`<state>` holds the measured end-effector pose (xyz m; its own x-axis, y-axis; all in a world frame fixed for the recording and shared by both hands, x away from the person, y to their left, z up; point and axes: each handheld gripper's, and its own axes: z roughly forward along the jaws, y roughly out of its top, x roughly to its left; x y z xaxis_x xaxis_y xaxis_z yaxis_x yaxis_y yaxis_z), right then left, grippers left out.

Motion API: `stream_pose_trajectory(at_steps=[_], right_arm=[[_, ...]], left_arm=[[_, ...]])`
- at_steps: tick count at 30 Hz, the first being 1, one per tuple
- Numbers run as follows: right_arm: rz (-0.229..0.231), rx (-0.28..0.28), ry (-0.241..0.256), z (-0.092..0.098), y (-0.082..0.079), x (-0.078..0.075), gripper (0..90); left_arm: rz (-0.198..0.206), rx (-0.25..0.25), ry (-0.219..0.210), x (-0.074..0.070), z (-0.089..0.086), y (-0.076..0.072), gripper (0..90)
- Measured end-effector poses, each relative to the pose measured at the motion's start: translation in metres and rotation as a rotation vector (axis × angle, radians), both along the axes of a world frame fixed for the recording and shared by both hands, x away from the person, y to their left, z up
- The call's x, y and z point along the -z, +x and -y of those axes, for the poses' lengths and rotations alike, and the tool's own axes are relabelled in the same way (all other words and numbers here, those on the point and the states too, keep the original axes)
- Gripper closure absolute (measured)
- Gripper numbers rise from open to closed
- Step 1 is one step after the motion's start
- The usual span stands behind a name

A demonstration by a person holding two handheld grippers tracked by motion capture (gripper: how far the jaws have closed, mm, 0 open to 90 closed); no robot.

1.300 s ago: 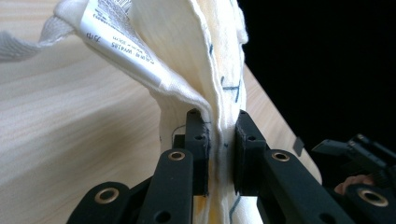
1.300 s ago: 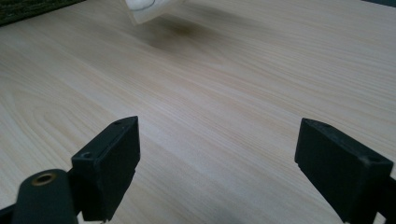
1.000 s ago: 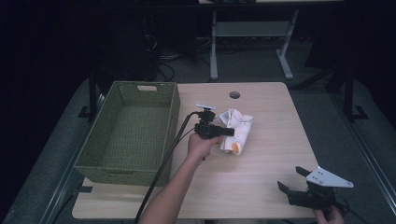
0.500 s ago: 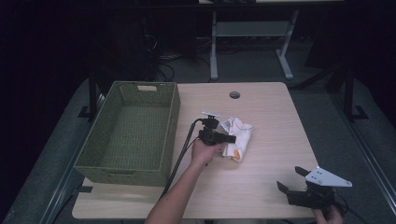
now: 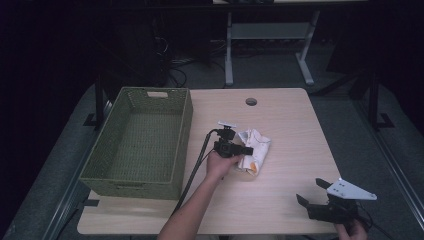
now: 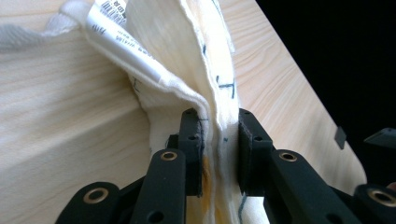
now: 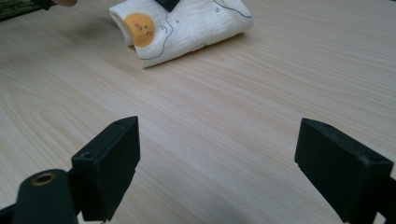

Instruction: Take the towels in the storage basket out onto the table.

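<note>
left claw (image 6: 219, 144) clamped on cloth (image 6: 187, 70) fold | right claw (image 7: 233, 172) spread, idle | risk: thin pinch, layers may slip out if lifted toward basket (image 5: 142, 145)

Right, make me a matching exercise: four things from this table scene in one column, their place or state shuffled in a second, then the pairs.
1. left gripper
2. right gripper
3. green basket
4. white cloth

a. stands on the table's left side
b. jaws wide apart over bare wood
c. bunched near the table's middle
d. jaws closed on a fold of fabric

Pairs: 1-d, 2-b, 3-a, 4-c
</note>
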<state>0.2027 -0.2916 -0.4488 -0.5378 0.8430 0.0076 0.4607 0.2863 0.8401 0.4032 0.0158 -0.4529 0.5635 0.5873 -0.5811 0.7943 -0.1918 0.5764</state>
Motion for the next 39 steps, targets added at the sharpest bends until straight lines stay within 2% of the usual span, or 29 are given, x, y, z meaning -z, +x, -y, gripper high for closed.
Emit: stream_pose_trajectory(at_steps=[4, 6, 8, 9, 20, 23, 25, 32, 39], right_arm=[[0.0, -0.001, 0.0, 0.0, 0.0, 0.0, 13.9], [0.0, -0.002, 0.001, 0.001, 0.0, 0.0, 13.8], [0.0, 0.0, 0.001, 0.001, 0.0, 0.0, 13.8], [-0.002, 0.001, -0.001, 0.001, 0.0, 0.0, 13.8], [-0.004, -0.002, -0.01, 0.001, 0.001, 0.001, 13.9], [-0.008, -0.001, -0.01, 0.0, 0.002, 0.001, 13.8], [-0.008, -0.001, -0.012, 0.0, 0.002, 0.001, 13.9], [-0.009, -0.003, -0.017, -0.001, 0.003, 0.001, 13.8], [-0.013, 0.001, -0.022, -0.001, 0.004, 0.002, 13.9]], left_arm=[[0.02, -0.014, 0.016, -0.002, 0.001, -0.001, 68.4], [0.016, -0.013, 0.013, -0.003, 0.001, -0.001, 64.1], [0.025, -0.015, 0.006, -0.005, 0.001, -0.003, 63.6], [0.046, -0.012, 0.012, -0.009, 0.001, -0.004, 62.4], [0.083, -0.025, 0.028, -0.017, -0.011, -0.012, 56.6], [0.107, -0.021, 0.043, -0.02, -0.016, -0.015, 54.4], [0.112, -0.025, 0.027, -0.022, -0.019, -0.018, 54.1], [0.165, -0.005, 0.029, -0.036, -0.031, -0.029, 51.0], [0.184, 0.027, 0.018, -0.039, -0.04, -0.039, 48.9]])
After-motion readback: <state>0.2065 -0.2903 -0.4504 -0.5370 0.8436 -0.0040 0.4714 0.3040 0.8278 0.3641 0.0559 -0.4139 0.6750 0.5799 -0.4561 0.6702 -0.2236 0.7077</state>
